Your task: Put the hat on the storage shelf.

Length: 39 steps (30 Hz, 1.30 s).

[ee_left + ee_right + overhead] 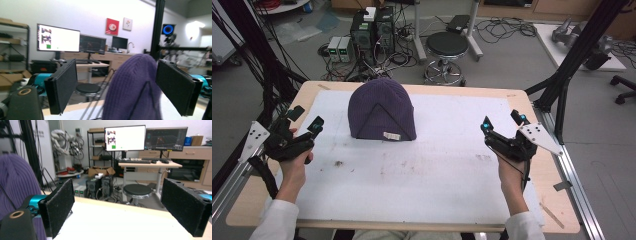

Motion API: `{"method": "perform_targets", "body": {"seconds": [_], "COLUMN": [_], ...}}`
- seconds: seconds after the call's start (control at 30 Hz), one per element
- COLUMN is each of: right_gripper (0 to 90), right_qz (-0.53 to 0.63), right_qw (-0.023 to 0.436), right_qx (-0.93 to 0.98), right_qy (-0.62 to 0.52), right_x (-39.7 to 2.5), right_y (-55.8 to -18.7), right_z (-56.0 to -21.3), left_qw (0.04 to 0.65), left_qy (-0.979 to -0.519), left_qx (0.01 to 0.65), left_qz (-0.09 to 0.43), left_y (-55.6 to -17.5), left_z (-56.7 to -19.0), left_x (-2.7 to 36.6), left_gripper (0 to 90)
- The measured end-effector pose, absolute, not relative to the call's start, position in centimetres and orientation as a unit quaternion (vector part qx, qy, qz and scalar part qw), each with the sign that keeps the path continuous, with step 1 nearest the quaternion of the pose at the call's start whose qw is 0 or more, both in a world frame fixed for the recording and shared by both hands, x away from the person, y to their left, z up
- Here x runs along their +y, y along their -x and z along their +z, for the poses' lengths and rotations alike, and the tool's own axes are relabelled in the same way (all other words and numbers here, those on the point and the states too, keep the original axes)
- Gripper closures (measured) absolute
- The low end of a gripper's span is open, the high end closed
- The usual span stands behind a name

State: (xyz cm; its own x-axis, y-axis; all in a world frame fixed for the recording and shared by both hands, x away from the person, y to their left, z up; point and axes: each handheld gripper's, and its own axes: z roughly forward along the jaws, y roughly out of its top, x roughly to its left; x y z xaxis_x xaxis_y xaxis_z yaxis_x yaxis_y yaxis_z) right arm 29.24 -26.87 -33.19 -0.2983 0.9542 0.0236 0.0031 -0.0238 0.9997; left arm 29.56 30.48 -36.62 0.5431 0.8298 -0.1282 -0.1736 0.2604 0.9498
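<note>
A purple knitted beanie lies on the white mat, towards the far left of centre, with a small white label at its near hem. My left gripper hovers at the table's left side, open, jaws apart with nothing between them. From the left gripper view the beanie rises between the two black pads, farther off. My right gripper hovers at the right side, open and empty. In the right gripper view the beanie stands at the left edge.
The wooden table ends close to each hand. Black frame posts stand at the right and left corners. Behind the table are a black stool, computer towers and cables on the floor.
</note>
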Motion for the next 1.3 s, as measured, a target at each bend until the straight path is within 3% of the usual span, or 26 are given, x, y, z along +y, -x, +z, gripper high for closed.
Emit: {"method": "perform_targets", "body": {"seconds": [0.7,1.3], "right_gripper": [11.3,11.3], "right_qz": [0.535,0.493], "right_qw": [0.395,0.398], "right_qx": [0.561,0.572], "right_qy": [-0.494,-0.521], "right_x": [-29.1,-28.1], "right_y": [-27.6,-26.3], "right_z": [-38.1,-41.9], "left_qw": [0.682,0.638], "left_qy": [-0.535,-0.567], "left_qx": [0.363,0.393], "left_qz": [0.342,0.342], "left_y": [-27.7,-26.9], "left_z": [-40.7,-42.6], "left_x": [31.0,30.7], "left_gripper": [17.9,17.8]}}
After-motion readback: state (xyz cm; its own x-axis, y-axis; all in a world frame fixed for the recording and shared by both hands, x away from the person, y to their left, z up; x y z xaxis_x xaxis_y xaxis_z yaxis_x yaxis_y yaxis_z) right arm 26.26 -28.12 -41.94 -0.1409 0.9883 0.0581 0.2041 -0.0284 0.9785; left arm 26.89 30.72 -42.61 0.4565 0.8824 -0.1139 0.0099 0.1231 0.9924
